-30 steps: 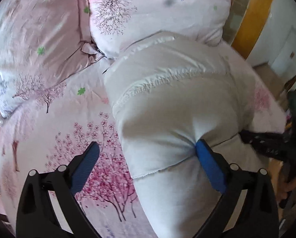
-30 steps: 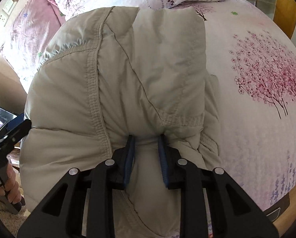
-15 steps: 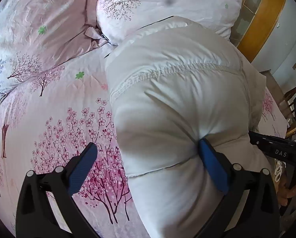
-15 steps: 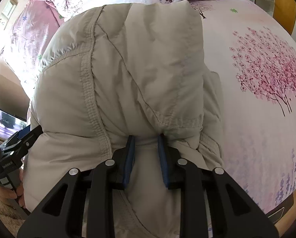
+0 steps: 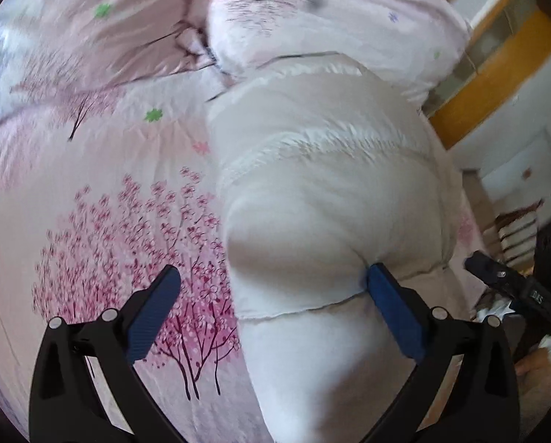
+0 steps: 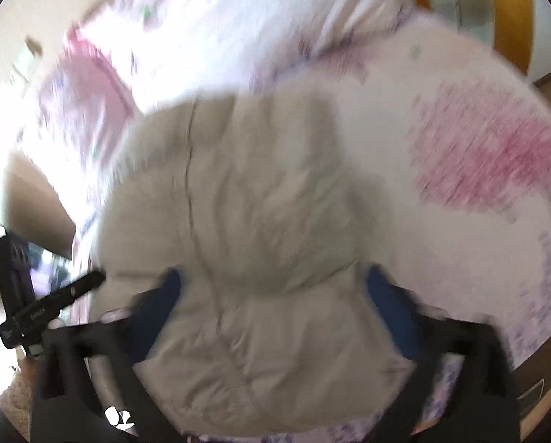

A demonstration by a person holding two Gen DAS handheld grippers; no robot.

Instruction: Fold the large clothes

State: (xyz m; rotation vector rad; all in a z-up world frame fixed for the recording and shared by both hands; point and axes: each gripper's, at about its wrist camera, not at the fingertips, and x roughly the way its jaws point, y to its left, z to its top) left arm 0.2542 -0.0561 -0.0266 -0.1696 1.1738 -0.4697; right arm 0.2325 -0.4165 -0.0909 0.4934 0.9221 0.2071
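Note:
A puffy off-white padded jacket (image 5: 330, 203) lies folded in a thick bundle on the bed. My left gripper (image 5: 271, 275) stands open at the bundle's near edge: its right finger (image 5: 389, 306) rests against the fabric and its left finger hangs over the sheet. In the blurred right wrist view the jacket (image 6: 257, 184) looks beige. My right gripper (image 6: 271, 278) is opening; the bundle lies between its wide-apart fingers and neither pad presses on it. Each view shows the other gripper at its edge: the right gripper (image 5: 515, 288) and the left gripper (image 6: 54, 302).
The bedsheet (image 5: 127, 240) is pink with cherry-tree prints. Two matching pillows (image 5: 330, 7) (image 5: 90, 37) lie beyond the jacket. A yellow wooden bed frame (image 5: 496, 74) rises at the right, with floor and furniture past the bed's edge. A hand (image 5: 533, 365) shows low right.
The right gripper has let go of the jacket fold it pinched and its jaws have swung wide, pulling up and back. The left gripper has shifted and rolled slightly, still open.

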